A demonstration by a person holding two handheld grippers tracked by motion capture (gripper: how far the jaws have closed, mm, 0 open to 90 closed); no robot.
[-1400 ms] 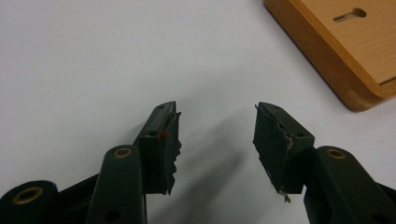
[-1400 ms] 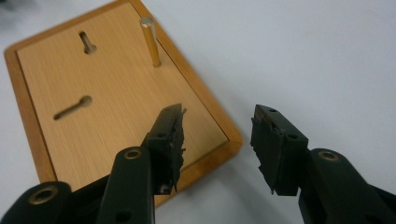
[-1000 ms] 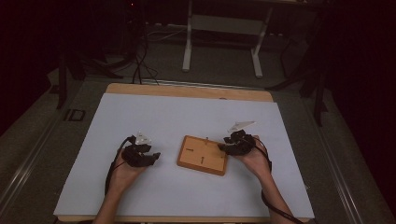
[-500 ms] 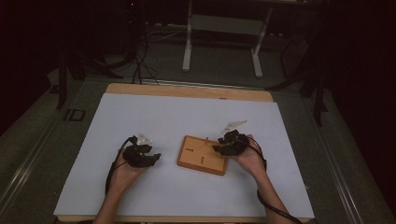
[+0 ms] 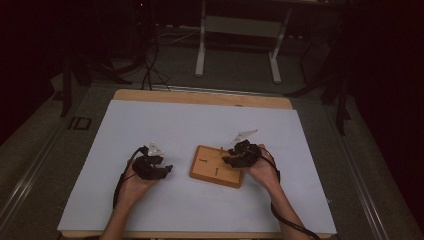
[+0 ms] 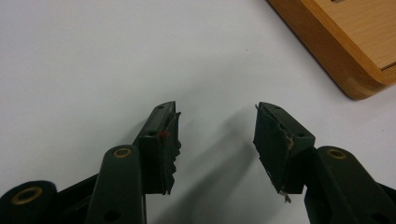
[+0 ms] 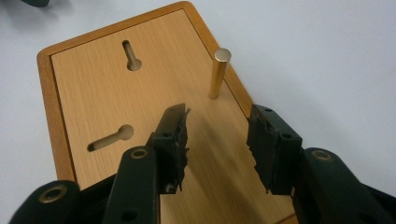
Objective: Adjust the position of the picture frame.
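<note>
I see the worktop [image 5: 165,125] first, a wooden top almost wholly covered by a white sheet, with a strip of bare wood left along its far edge. On the sheet, nearer the front edge than the far one and a little right of the middle, lies the wooden board [image 5: 216,166], flat, turned slightly askew to the worktop's edges. From the right gripper view I make out two keyhole-shaped slots [image 7: 132,56] cut in its face, and a brass peg [image 7: 218,73] standing upright near one long side of the board, close to a corner.

My right hand-held gripper [image 7: 216,144] hangs over the board at its right end, jaws spread wide with nothing between them; the peg stands just beyond the gap, apart from both jaws. In the high view that same hand-held gripper [image 5: 235,159] overlaps the board's right edge, held from behind by a hand.

My left hand-held gripper [image 6: 215,142] sits over bare white sheet, left of the board and apart from it, jaws likewise spread and empty; a corner of the board shows off to one side of its view
</note>
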